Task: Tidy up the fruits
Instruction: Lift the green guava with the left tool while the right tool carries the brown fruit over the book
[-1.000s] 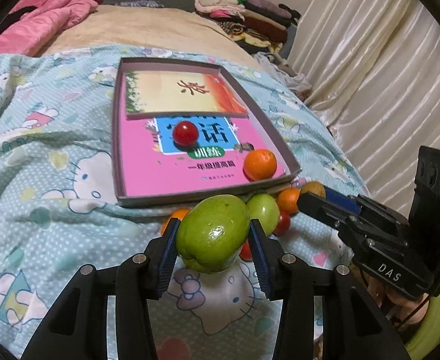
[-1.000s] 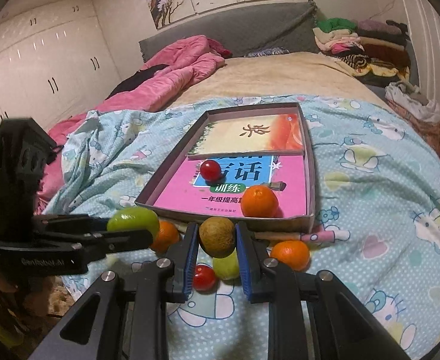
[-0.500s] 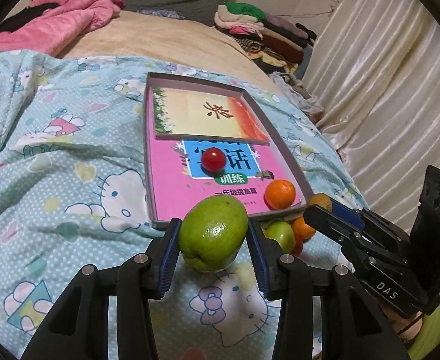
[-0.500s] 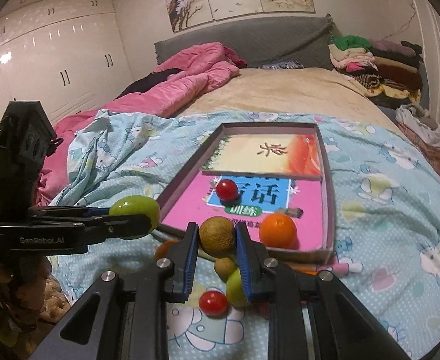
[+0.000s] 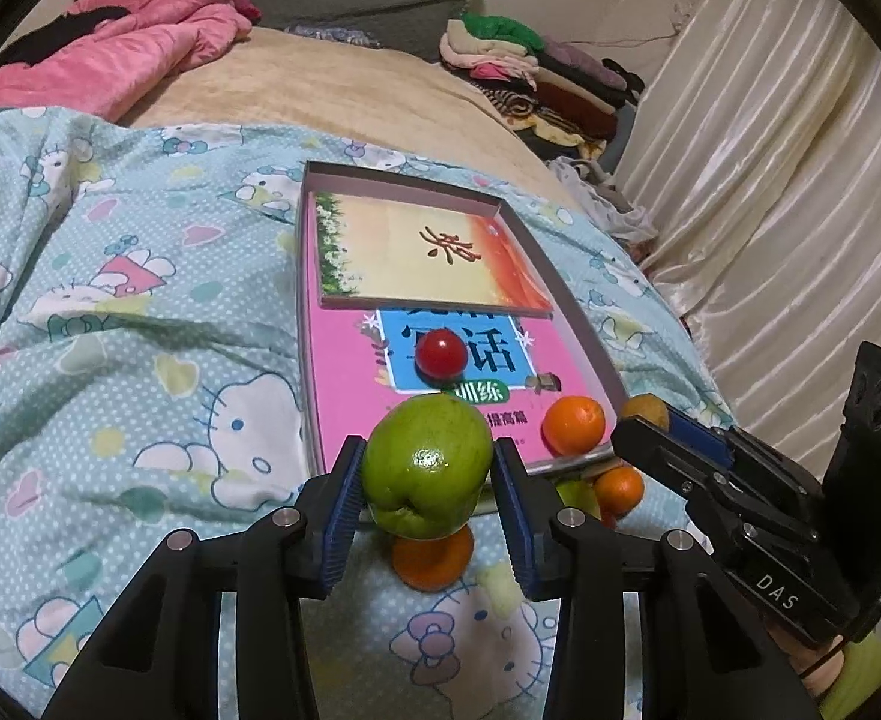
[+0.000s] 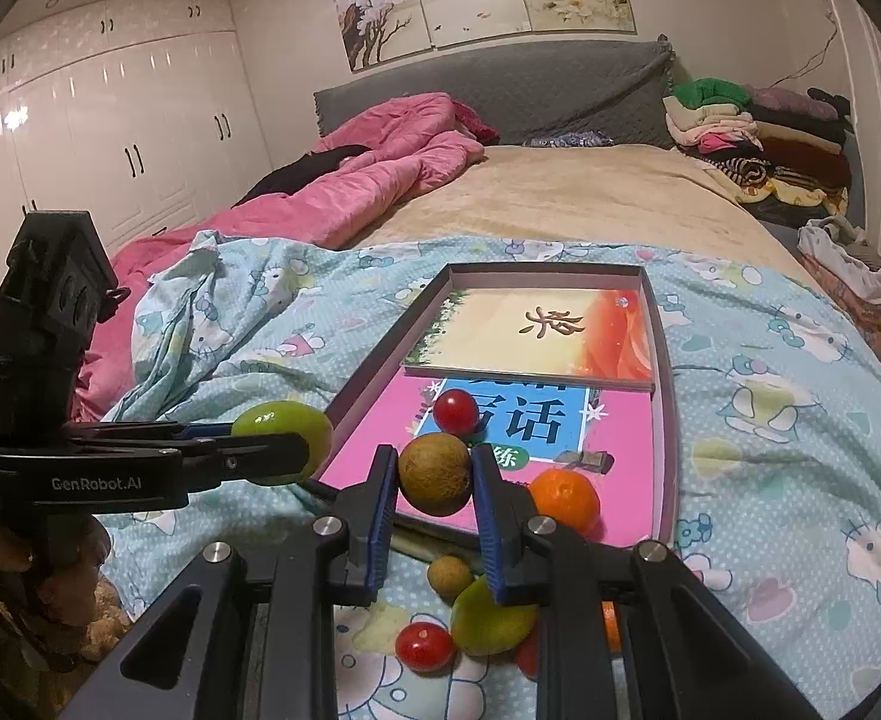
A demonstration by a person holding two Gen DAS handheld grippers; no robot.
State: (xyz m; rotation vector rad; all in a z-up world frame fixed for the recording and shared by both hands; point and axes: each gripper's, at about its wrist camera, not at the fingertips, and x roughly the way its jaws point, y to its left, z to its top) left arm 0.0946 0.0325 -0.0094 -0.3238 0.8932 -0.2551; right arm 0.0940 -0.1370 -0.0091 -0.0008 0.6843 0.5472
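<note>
My left gripper (image 5: 427, 483) is shut on a green apple (image 5: 427, 471) and holds it above the near edge of the shallow box (image 5: 578, 312). My right gripper (image 6: 434, 483) is shut on a small brown fruit (image 6: 434, 473) over the box's near edge (image 6: 668, 396). In the box lie a red tomato (image 5: 439, 351) and an orange (image 5: 574, 423), both also in the right wrist view: tomato (image 6: 455, 411), orange (image 6: 565, 499). Loose fruit lies on the bed below: an orange (image 5: 432, 558), a green fruit (image 6: 488, 618), a red tomato (image 6: 425, 648), a small brown fruit (image 6: 449, 575).
The box holds a pink book (image 5: 350, 384) and a yellow-orange book (image 5: 416, 258) on a blue Hello Kitty sheet (image 5: 140, 330). A pink quilt (image 6: 392, 162), folded clothes (image 6: 758, 126) and white curtains (image 5: 770, 180) surround the bed.
Both grippers have risen and moved forward toward the box with their fruits held. The loose fruit pile now lies lower in both views.
</note>
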